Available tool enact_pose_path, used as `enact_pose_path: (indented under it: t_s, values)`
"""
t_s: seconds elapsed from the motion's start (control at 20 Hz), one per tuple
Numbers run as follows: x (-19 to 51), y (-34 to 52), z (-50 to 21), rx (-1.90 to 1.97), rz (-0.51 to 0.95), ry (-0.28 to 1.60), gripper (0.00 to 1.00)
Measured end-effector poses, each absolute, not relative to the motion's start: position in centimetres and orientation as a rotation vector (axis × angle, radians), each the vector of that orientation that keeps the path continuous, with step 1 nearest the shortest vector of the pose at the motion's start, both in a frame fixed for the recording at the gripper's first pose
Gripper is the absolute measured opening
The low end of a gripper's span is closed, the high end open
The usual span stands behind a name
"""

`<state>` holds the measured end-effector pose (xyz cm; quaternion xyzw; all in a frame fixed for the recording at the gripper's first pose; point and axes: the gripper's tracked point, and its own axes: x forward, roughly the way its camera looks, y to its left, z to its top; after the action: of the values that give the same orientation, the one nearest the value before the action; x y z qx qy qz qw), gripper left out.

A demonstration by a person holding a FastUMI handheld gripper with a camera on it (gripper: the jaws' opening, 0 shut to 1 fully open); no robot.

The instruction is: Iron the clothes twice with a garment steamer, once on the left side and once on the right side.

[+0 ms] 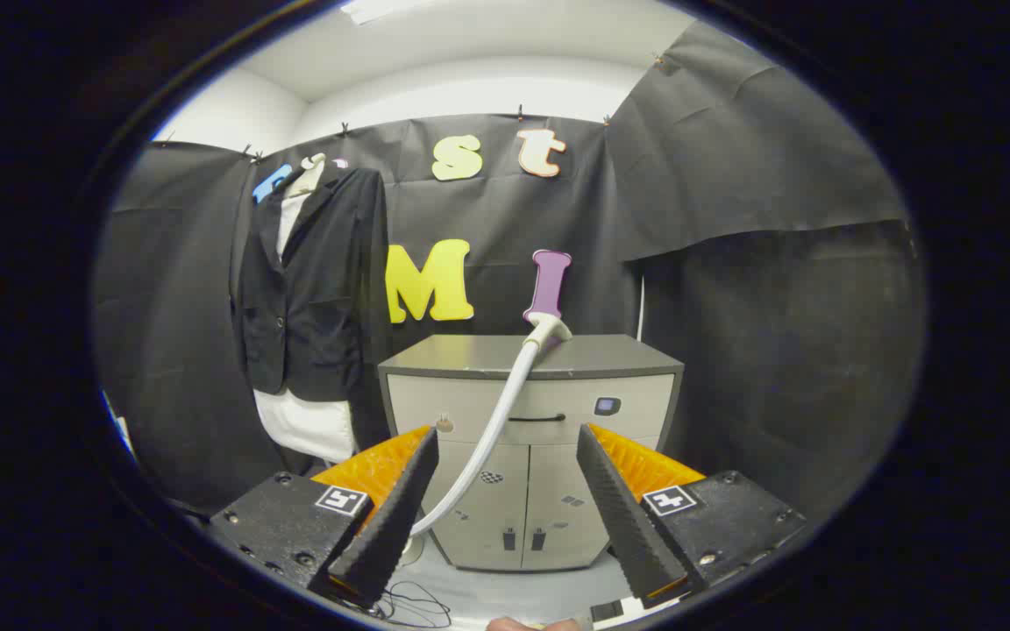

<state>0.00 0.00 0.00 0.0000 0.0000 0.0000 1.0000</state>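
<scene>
Black jacket (316,289) hangs well beyond the claw (505,499), off to its left; the steamer head (547,294) stands upright straight ahead on the cabinet (531,355). Claw fingers gape wide, holding nothing.

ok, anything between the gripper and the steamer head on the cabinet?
Nothing visible. The gripper is open, and the steamer head lies on the cabinet top beyond the fingers. Its hose runs down between them. The jacket hangs off to the side.
</scene>
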Motion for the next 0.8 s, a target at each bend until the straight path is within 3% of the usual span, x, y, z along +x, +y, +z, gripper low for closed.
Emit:
enact_pose_path:
  t_s: [0.8]
  values:
    - [1.9,-0.7,-0.2,0.011,0.008,0.016,0.99]
